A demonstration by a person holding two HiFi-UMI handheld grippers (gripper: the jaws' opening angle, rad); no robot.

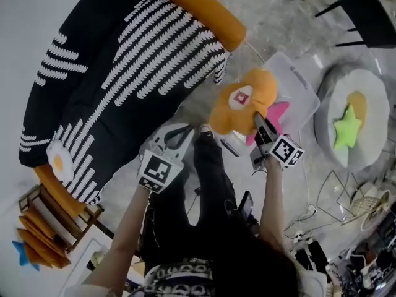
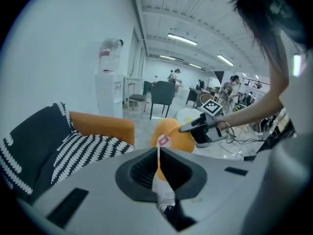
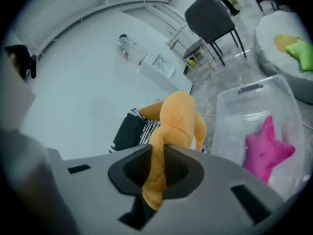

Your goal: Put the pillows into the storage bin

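Note:
My right gripper [image 1: 258, 120] is shut on a fold of an orange plush pillow [image 1: 247, 101], which hangs in the air just left of the clear plastic storage bin [image 1: 298, 84]. In the right gripper view the orange fabric [image 3: 181, 119] is pinched between the jaws of the right gripper [image 3: 159, 153], with the bin [image 3: 254, 102] to the right. A pink star pillow [image 1: 278, 112] lies inside the bin [image 3: 266, 148]. My left gripper [image 1: 184, 133] hovers over the floor beside the sofa; its jaws [image 2: 158, 153] are together with nothing in them, and it faces the orange pillow [image 2: 171, 133].
A black sofa with white leaf print [image 1: 124, 73] and an orange bolster [image 1: 198, 8] fills the left. A fried-egg pillow [image 1: 60, 163] lies on its edge. A round grey pouf [image 1: 377, 147] at right carries a green star pillow [image 1: 348, 129]. A black chair [image 1: 365, 11] stands behind; cables [image 1: 346, 197] lie at right.

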